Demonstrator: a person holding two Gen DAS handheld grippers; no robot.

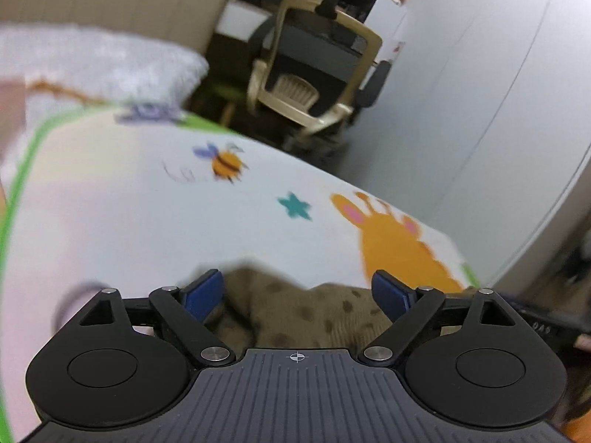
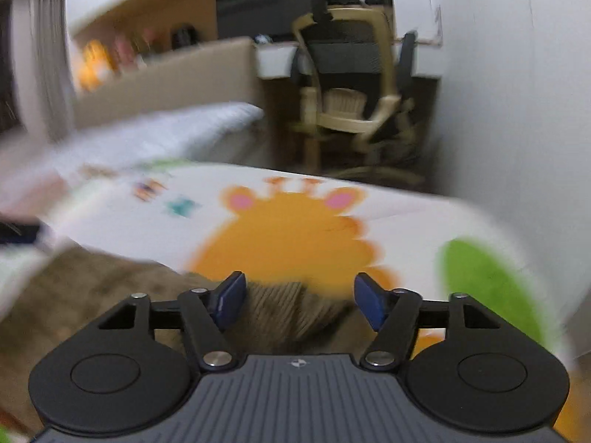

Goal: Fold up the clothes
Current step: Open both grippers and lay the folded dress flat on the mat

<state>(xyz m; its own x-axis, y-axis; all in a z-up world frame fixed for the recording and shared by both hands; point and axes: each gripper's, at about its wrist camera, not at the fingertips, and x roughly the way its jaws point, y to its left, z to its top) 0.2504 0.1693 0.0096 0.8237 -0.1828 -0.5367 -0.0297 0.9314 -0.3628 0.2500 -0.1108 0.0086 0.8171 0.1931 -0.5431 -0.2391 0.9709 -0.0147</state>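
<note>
Brown garment (image 1: 295, 313) between both grippers' parted fingers (image 1: 205, 295) — untouched.

The brown garment (image 1: 295, 313) is soft ribbed knit cloth (matt, dark-spotted); the printed mat (image 1: 147, 221) looks smooth.

left gripper (image 1: 297, 291): my jaws stand wide, pads pressing on nothing, pointing downward
right gripper (image 2: 299, 301): my jaws spread apart, gripping nothing, angled downward
</note>
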